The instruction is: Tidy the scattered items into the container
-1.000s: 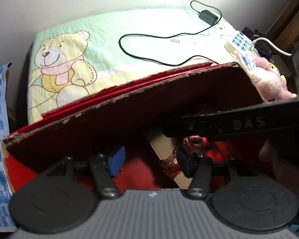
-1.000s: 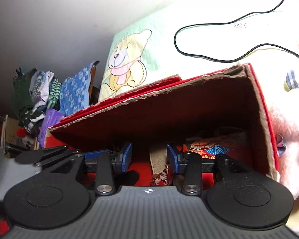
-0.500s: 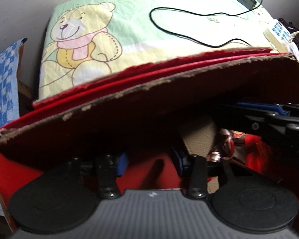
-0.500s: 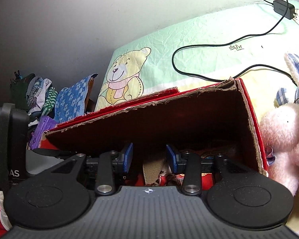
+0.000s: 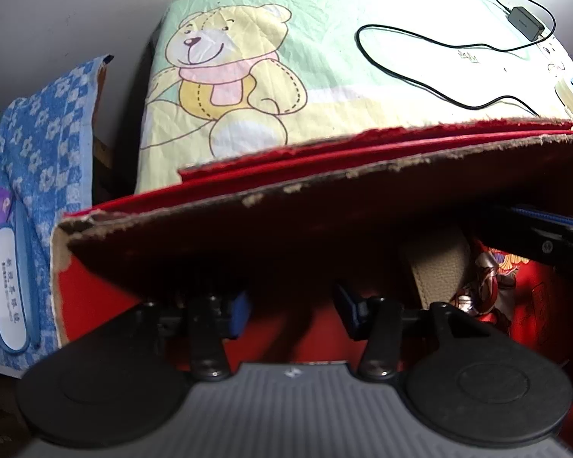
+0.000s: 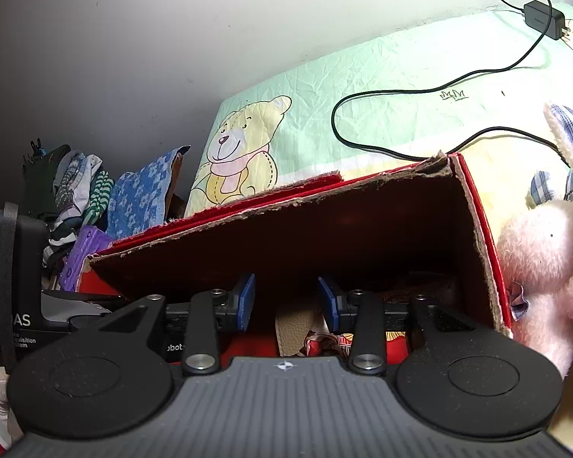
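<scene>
The left gripper [image 5: 292,309] and the right gripper [image 6: 286,301] both hang with blue-padded jaws spread and nothing between them, over the mouth of the red cardboard box [image 6: 481,229] set on a teddy-bear bedsheet [image 5: 324,57]. A beige strap [image 5: 439,267] and a patterned cloth [image 5: 485,278] lie on the box floor. A pink plush rabbit [image 6: 542,259] leans against the box's outer right wall, with a black charger cable [image 6: 420,91] trailing over the sheet beyond and a blue floral towel [image 5: 46,129] to the left.
</scene>
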